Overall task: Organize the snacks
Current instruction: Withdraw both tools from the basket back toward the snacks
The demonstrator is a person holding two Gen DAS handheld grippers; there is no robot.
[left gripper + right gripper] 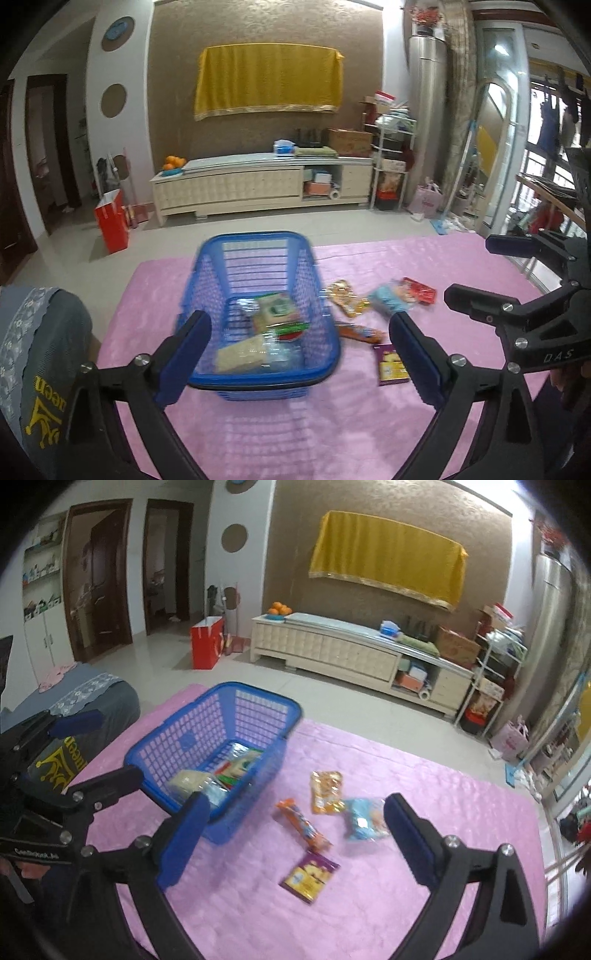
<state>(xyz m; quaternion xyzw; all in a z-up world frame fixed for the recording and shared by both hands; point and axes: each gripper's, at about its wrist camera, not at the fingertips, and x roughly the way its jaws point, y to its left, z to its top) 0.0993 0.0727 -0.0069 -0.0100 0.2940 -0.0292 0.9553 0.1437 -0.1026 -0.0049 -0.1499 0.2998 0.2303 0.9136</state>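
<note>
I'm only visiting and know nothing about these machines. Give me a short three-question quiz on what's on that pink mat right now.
1. True or false: the blue basket is empty.
2. How many snack packets lie loose on the pink mat in the right wrist view?
3. Which loose packet lies nearest the camera in the right wrist view: A the purple packet, B the orange stick packet, C the light blue packet?

Key: 1 false, it holds several packets. 2 four, counting the yellow-orange pouch. 3 A.
</note>
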